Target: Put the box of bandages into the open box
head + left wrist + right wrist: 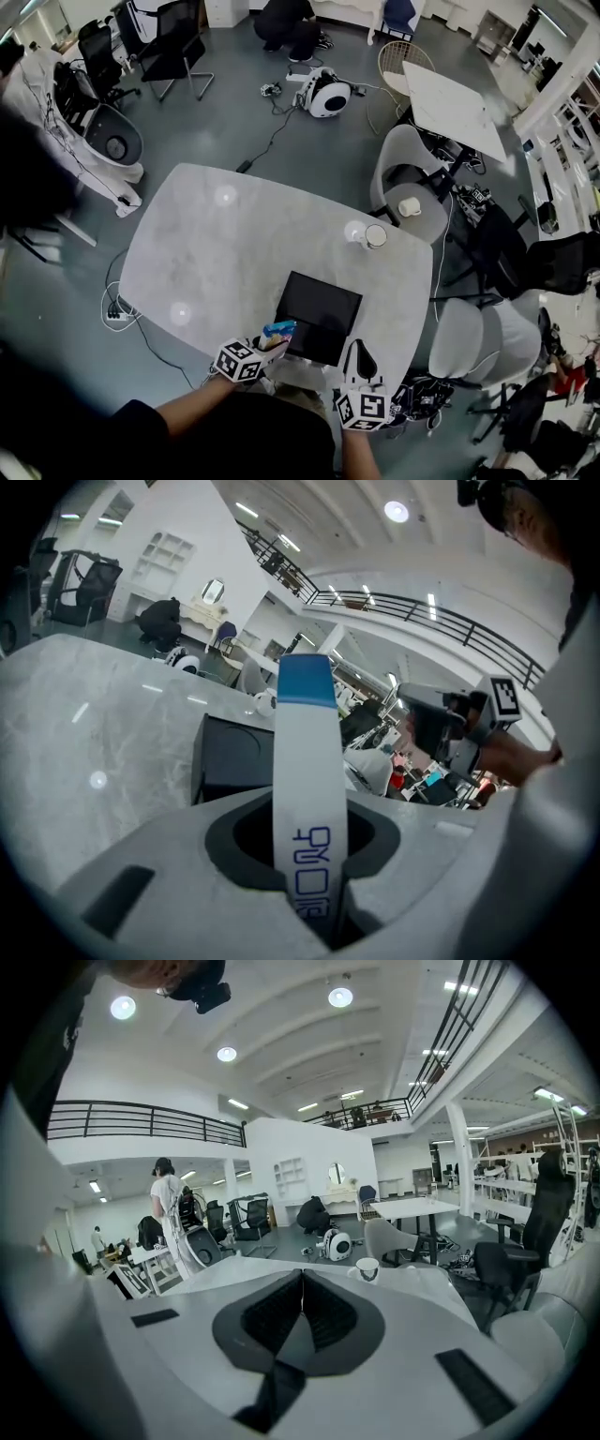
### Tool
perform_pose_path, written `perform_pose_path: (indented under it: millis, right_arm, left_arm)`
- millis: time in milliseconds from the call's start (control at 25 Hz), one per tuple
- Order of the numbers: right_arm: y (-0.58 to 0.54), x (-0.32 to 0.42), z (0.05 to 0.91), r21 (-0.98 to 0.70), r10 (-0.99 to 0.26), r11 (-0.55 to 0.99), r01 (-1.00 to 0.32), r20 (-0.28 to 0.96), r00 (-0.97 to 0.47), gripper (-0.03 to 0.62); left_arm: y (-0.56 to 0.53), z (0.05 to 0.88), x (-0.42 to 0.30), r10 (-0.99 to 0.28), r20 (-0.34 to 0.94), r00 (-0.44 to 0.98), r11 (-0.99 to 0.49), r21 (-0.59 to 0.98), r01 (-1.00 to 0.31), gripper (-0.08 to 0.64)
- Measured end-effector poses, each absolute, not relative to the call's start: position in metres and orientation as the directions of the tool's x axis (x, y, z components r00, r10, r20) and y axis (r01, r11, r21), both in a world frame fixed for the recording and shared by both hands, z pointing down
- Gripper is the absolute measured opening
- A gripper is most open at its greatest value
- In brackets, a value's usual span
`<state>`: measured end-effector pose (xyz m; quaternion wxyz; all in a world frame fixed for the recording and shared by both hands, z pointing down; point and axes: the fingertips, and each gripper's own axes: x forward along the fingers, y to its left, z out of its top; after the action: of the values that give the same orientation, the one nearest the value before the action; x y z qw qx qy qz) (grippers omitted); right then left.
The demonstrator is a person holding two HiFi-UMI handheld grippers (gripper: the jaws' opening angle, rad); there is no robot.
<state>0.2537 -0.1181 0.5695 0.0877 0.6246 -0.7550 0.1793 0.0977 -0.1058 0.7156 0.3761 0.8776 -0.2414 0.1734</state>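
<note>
My left gripper (274, 343) is shut on the box of bandages (307, 789), a slim white box with a blue end and blue print, seen small (278, 329) in the head view. It hangs at the near left edge of the open black box (317, 317), which also shows behind the bandage box (230, 757) in the left gripper view. My right gripper (361, 359) sits at the near right corner of the open box, its jaws closed together on nothing (300, 1302).
A white cup (375, 236) stands on the grey marble table (216, 253) beyond the open box, also seen as a cup (367, 1267) in the right gripper view. Chairs (412, 192) crowd the right side. The table's near edge is under my arms.
</note>
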Motion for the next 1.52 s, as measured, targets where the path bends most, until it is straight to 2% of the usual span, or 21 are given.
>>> perform_pose_path:
  millis: [120, 240, 480, 680, 880, 1520]
  right_arm:
    - [-0.124, 0.266, 0.574, -0.174, -0.909, 0.151, -0.973, 0.363, -0.206, 0.011]
    - [-0.125, 0.27, 0.574, -0.177, -0.906, 0.161, -0.971, 0.363, -0.216, 0.012]
    - [-0.124, 0.285, 0.578, -0.183, -0.9, 0.156, -0.971, 0.379, -0.216, 0.011]
    - [-0.118, 0.292, 0.579, -0.187, -0.902, 0.144, -0.972, 0.379, -0.206, 0.011]
    - [-0.109, 0.299, 0.584, -0.193, -0.901, 0.121, -0.974, 0.39, -0.189, 0.011]
    - [-0.082, 0.329, 0.592, -0.196, -0.908, 0.041, -0.98, 0.401, -0.118, 0.012]
  left_arm:
    - [-0.108, 0.722, 0.112, -0.269, 0.457, 0.848, -0.628, 0.584, -0.514, 0.094]
    - [-0.11, 0.735, 0.119, -0.229, 0.514, 0.827, -0.697, 0.506, -0.508, 0.094]
    - [-0.105, 0.762, 0.138, -0.037, 0.574, 0.818, -0.731, 0.543, -0.414, 0.095]
    - [-0.101, 0.778, 0.146, 0.059, 0.624, 0.78, -0.778, 0.518, -0.356, 0.097]
    - [-0.087, 0.789, 0.159, 0.214, 0.639, 0.739, -0.797, 0.551, -0.246, 0.097]
    - [-0.073, 0.819, 0.187, 0.402, 0.733, 0.549, -0.862, 0.505, -0.043, 0.097]
